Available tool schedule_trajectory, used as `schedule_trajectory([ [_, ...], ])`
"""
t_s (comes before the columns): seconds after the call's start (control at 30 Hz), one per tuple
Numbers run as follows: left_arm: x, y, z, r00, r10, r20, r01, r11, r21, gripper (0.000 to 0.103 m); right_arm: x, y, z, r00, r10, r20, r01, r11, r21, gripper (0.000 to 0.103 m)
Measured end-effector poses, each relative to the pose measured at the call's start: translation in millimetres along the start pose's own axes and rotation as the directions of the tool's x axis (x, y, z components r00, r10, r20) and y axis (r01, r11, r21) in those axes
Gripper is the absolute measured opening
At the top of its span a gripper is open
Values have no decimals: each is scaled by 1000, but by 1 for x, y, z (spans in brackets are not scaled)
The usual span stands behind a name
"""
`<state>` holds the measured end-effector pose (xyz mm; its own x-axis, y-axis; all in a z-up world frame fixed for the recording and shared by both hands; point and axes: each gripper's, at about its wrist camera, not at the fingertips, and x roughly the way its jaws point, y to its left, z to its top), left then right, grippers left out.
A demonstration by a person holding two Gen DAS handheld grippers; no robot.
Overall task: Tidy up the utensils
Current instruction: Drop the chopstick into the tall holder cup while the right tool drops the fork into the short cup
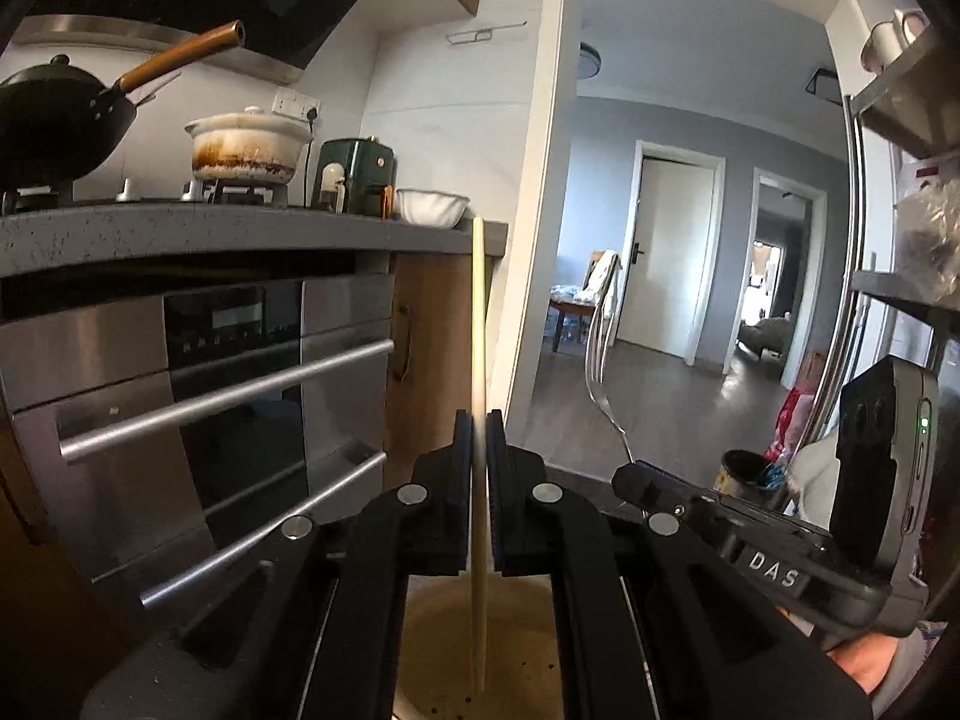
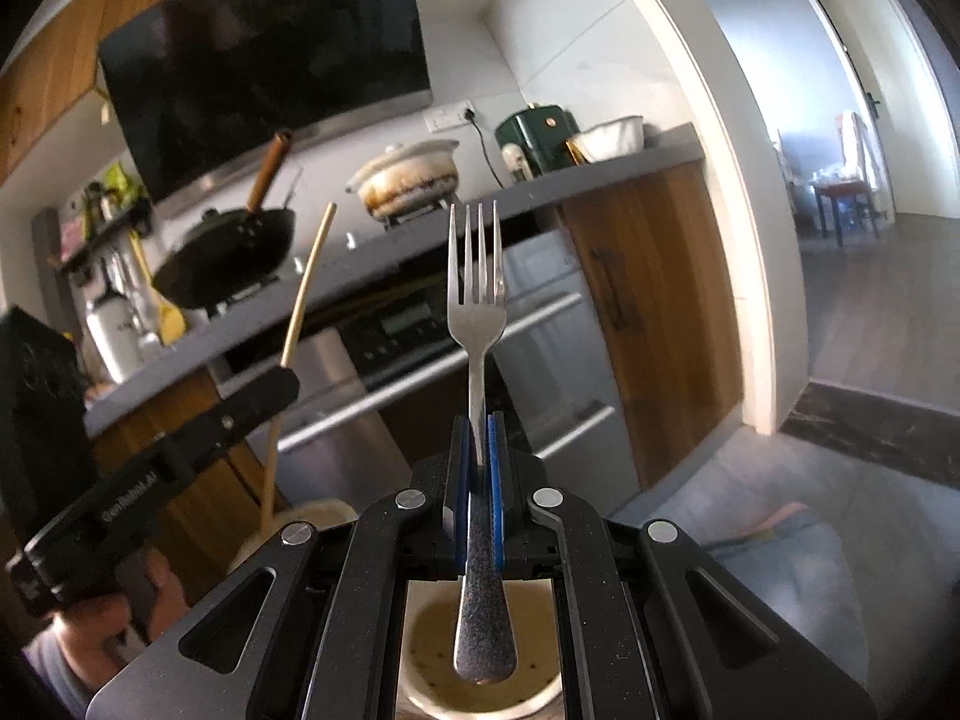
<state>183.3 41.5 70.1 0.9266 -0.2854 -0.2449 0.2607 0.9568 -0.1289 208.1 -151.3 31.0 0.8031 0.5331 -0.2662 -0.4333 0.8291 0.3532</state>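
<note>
- The left gripper [image 1: 478, 429] is clamped narrow on one pale chopstick [image 1: 478, 312], held upright; its lower end hangs down inside the cream holder [image 1: 528, 648] below the jaws.
- I judge the chopstick light, stiff and smooth, so apt to swivel or slide between the pads; the grip sits about midway along it, which looks sensible for steering the tip down into the holder.
- The holder is a round cup with small holes in its floor, directly beneath both tools; its rim shows in the right wrist view [image 2: 420, 684].
- The right gripper [image 2: 478, 438] is closed tight on one metal fork [image 2: 477, 300], tines up, pinched at the neck just above the textured handle, whose end hangs over the holder's mouth.
- The fork is likely heavier, rigid and slick on the polished neck; the rough handle would probably give a surer hold.
- Count: one chopstick, one fork, one holder, two grippers, both occupied. Whether other utensils already sit in the holder I cannot tell.
</note>
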Motion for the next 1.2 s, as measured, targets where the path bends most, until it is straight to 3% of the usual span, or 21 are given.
schedule_trajectory([
  [0.43, -7, 1, -33, 995, 4, -100, -1, 999, 33, 5, -4, 6, -31, 997, -56, -43, 52, 994, -101, 6],
  [1.2, -20, -6, -40, 984, 46, -171, -35, 997, 67, 9, -1, 7, -29, 982, -109, -153, 86, 985, -149, 7],
])
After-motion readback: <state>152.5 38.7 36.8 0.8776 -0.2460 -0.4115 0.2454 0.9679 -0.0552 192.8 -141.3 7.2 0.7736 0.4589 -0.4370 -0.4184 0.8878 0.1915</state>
